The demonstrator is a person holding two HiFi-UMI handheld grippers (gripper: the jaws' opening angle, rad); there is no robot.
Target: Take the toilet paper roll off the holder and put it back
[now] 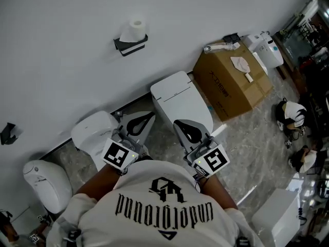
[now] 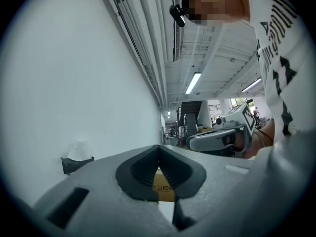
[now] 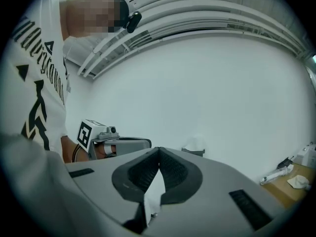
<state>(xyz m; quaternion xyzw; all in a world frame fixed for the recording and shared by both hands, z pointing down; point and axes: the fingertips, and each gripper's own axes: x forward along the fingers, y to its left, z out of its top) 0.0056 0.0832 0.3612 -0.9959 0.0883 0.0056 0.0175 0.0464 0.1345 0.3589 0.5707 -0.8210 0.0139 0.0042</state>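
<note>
Quick count first: there's one toilet paper roll, sitting on its one black holder on the white wall, at about 11 o'clock in the head view. There are two grippers, the left gripper and the right gripper. They're side by side mid-frame, both pointing toward the wall and well apart from the roll. Each one carries a marker cube, so that's two cubes. I can count three white toilets for sure along the foot of the wall. One is at 12 o'clock from the right gripper, one at 9 o'clock from the left gripper, and one further off at 8 o'clock. There's also one cardboard box at 2 o'clock, with a few small bits lying on top.

On view differences, only the head view gives you the toilets and the stone-look floor. The left gripper view has the roll and holder low at 9 o'clock. It also shows the ceiling lights and a long room behind, which the head view misses. The box peeks through the slot under that gripper's jaw tips. The right gripper view puts the roll and holder nearly dead ahead, about 1 o'clock above its jaws, with the left gripper off at 9 o'clock.

As for the tools, both are fully closed with the tips pressed together. There's nothing between them and they aren't touching anything.
</note>
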